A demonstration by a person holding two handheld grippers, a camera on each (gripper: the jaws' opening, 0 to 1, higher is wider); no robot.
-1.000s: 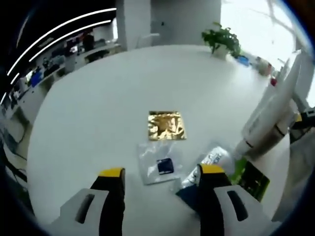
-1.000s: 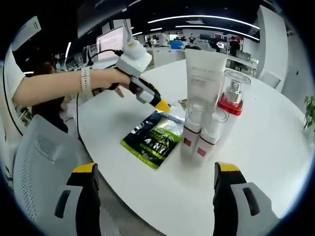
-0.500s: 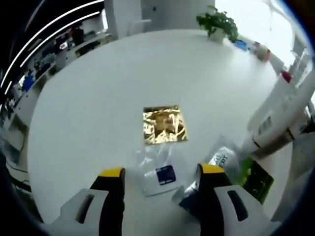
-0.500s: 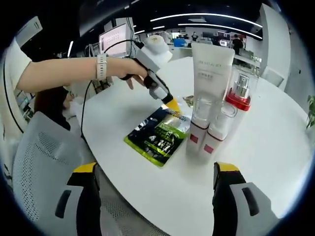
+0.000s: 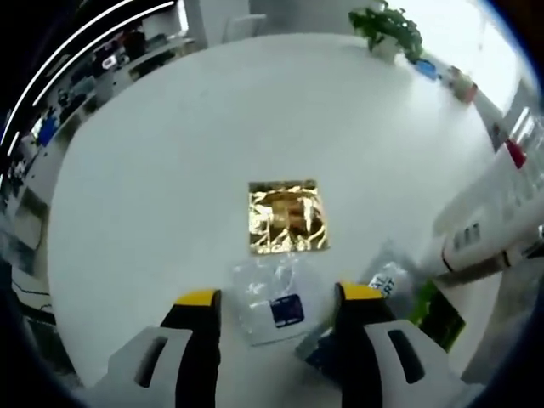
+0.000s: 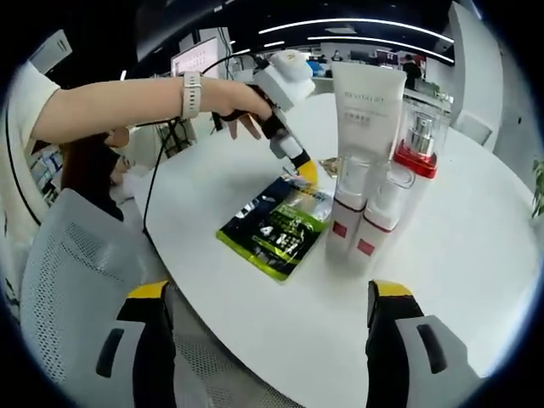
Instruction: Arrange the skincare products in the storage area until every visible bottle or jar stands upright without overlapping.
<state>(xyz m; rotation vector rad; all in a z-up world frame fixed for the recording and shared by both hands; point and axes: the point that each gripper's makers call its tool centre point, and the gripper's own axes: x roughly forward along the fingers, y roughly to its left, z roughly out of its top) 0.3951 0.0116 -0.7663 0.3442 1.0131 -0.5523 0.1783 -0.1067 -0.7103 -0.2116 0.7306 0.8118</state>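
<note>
In the right gripper view a tall white tube (image 6: 366, 110) stands cap-down on the white table (image 6: 476, 255). Beside it are a clear-capped bottle with a red collar (image 6: 417, 149) and two small white bottles with red labels (image 6: 346, 219). A green and black packet (image 6: 278, 229) lies flat in front of them. My left gripper (image 6: 306, 172), held by a hand, hovers over the packet's far end. In the left gripper view its jaws (image 5: 279, 297) stand open above a clear sachet with a blue label (image 5: 276, 308). A gold foil sachet (image 5: 287, 216) lies beyond. My right gripper (image 6: 269, 293) is open and holds nothing.
A grey mesh chair (image 6: 76, 272) stands at the table's near edge, below my right gripper. A person's arm with a watch (image 6: 190, 93) reaches in from the left. A potted plant (image 5: 387, 25) sits at the table's far edge. Another clear sachet (image 5: 387, 277) lies beside the tube (image 5: 501, 208).
My left gripper has moved forward over the flat sachets, toward the tube and bottles; the gold sachet now sits larger in its view. My right gripper has barely moved.
</note>
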